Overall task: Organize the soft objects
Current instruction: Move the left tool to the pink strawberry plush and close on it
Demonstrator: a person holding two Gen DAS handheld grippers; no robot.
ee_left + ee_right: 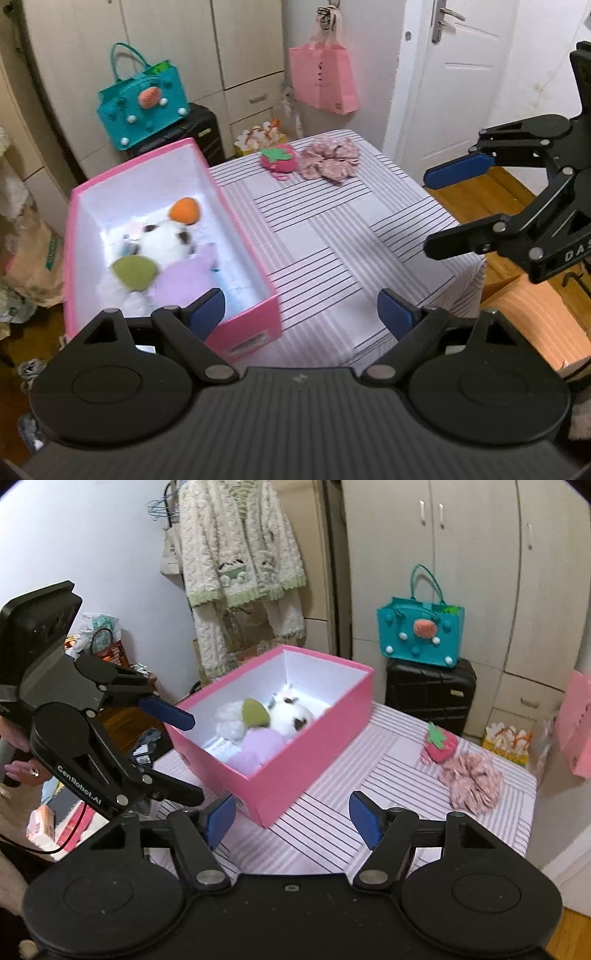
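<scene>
Grippers both empty: left gripper [301, 314] jaws wide apart at the near end of the pink box [258, 321]; right gripper [291, 821] jaws apart over the striped tablecloth [332, 834]. Box holds white plush [290, 714], purple plush [258, 744], olive piece [253, 712]. Farther back on the cloth: strawberry plush [441, 744] touching pink scrunchie [472, 781].
</scene>
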